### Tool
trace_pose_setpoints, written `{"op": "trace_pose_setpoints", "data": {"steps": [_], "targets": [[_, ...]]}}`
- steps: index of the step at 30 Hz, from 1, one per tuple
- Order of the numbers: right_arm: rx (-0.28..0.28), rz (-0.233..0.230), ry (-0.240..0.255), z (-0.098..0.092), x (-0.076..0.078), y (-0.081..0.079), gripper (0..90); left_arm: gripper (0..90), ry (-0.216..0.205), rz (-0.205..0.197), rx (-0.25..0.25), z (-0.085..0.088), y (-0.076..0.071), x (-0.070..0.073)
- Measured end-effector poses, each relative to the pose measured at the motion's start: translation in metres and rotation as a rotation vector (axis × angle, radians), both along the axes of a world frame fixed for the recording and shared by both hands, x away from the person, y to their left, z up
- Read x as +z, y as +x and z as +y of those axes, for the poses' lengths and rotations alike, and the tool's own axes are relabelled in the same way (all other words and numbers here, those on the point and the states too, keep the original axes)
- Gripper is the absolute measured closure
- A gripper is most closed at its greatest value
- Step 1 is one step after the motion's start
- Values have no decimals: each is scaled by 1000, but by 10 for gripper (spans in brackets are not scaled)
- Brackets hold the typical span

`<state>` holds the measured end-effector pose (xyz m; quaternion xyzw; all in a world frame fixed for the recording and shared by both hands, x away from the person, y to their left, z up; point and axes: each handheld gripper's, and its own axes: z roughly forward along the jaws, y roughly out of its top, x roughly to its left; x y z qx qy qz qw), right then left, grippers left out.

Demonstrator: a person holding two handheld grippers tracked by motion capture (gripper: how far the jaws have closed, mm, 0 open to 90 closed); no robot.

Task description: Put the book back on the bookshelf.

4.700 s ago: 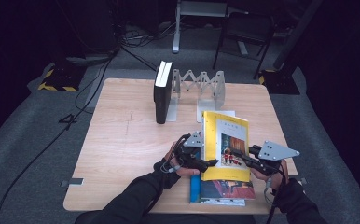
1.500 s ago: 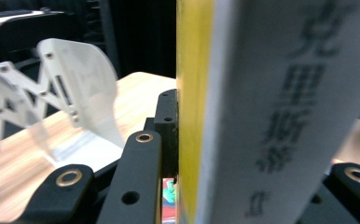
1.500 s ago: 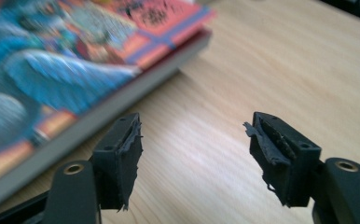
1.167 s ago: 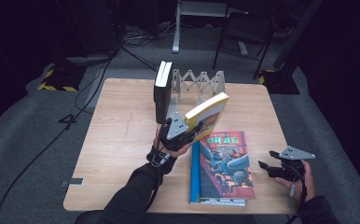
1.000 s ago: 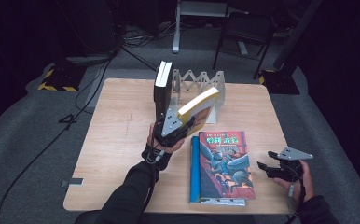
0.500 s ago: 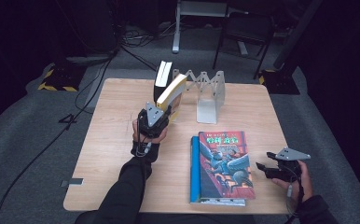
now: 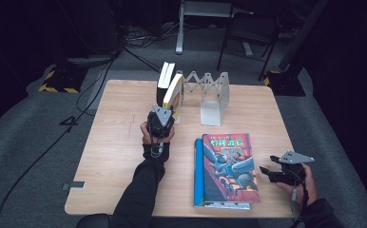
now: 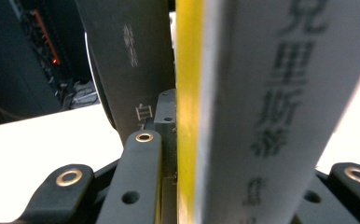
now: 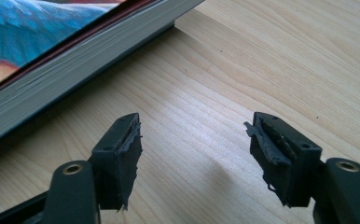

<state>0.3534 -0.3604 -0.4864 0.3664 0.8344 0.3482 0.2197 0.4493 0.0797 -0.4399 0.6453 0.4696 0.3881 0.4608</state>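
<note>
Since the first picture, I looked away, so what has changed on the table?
The left tongs lifted the yellow book off the flat stack and carried it to the rack, upright beside the black book. The right tongs let go and drew back, open. The blue-covered book stayed put.

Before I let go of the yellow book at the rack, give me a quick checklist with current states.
1. Left gripper shut on the yellow book: ok.
2. Yellow book beside the black book at the rack: ok.
3. Yellow book upright: not ok, it leans.
4. Its bottom edge down on the table: cannot tell.
5. Right gripper open, apart from the flat books: ok.
</note>
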Motion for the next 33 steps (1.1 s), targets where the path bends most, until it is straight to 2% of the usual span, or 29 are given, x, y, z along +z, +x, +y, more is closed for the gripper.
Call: {"op": "trace_pose_setpoints", "data": {"steps": [4,9,11,14,17,21,24,28,30,32,33], "targets": [[2,-8,-6,0,0,-1,339,749,-33,-11,52,-6,2,-7],[3,-5,-8,-1,0,-1,339,740,-90,-15,62,-5,2,-14],[5,-4,-9,0,0,-1,338,705,-114,-24,70,-4,1,-15],[5,0,-7,0,0,0,336,693,-132,-17,53,-2,0,-14],[15,3,-9,0,-1,0,330,627,-145,-6,67,0,-2,-18],[16,11,-6,0,-2,0,327,600,-146,5,68,2,-5,-22],[22,9,-6,-1,-2,0,324,530,-160,18,67,4,-8,-24],[26,14,0,-2,-1,0,323,496,-196,27,10,7,-16,-30],[24,16,4,-3,-1,0,323,540,-199,33,-20,9,-20,-32],[22,23,7,-4,-2,1,323,622,-159,23,-48,5,-24,-32],[21,23,6,-4,-2,1,322,684,-128,18,-42,3,-25,-32]]}}
